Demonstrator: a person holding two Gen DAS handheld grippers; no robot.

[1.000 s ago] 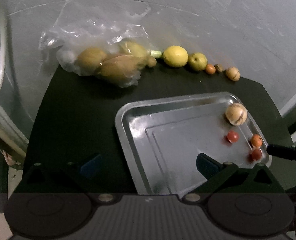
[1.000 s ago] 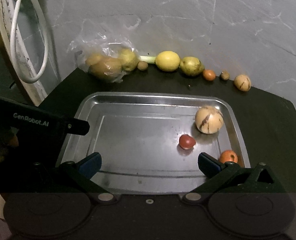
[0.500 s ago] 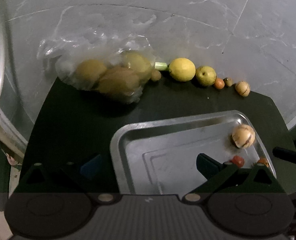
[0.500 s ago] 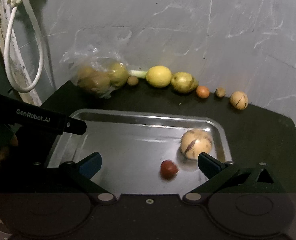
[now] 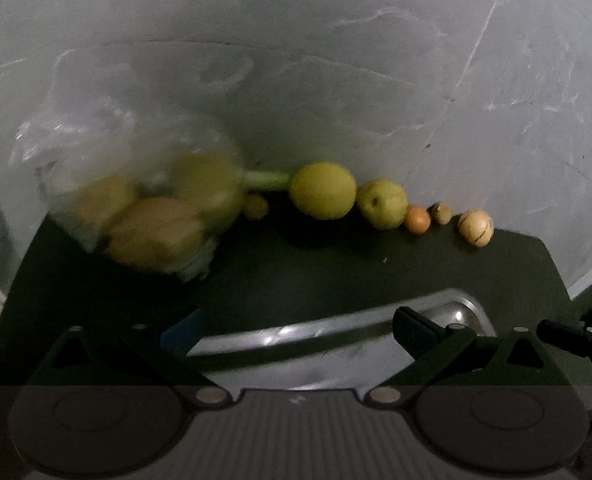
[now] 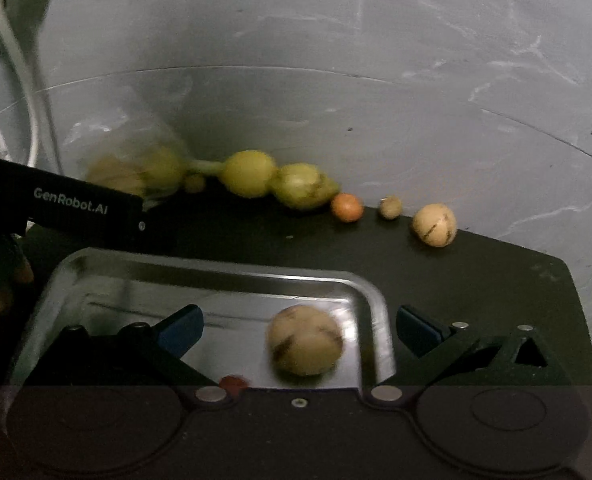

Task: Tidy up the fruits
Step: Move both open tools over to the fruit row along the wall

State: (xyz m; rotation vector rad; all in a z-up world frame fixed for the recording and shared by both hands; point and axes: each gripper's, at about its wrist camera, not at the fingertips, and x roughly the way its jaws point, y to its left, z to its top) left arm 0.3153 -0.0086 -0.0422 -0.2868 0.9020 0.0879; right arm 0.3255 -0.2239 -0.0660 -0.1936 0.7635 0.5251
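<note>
Because fruit along the wall at mid-frame awaits sorting into the metal tray (image 6: 200,276) below, both the left gripper (image 5: 296,326) and right gripper (image 6: 298,322) hover spread and empty, facing that row.

Left claw (image 5: 296,328) spread wide and empty, right claw (image 6: 300,326) likewise

Shiny metal tray (image 6: 360,284), clear plastic bag (image 5: 76,136)

Rear wall (image 5: 336,60): grey, marble-like, pale veins and 1 thin seam line curving across; counter (image 6: 476,280): dark matte surface, angled corner at right; white cable (image 6: 36,120) hanging at left edge; lighting dim, both views partly blurred.
</note>
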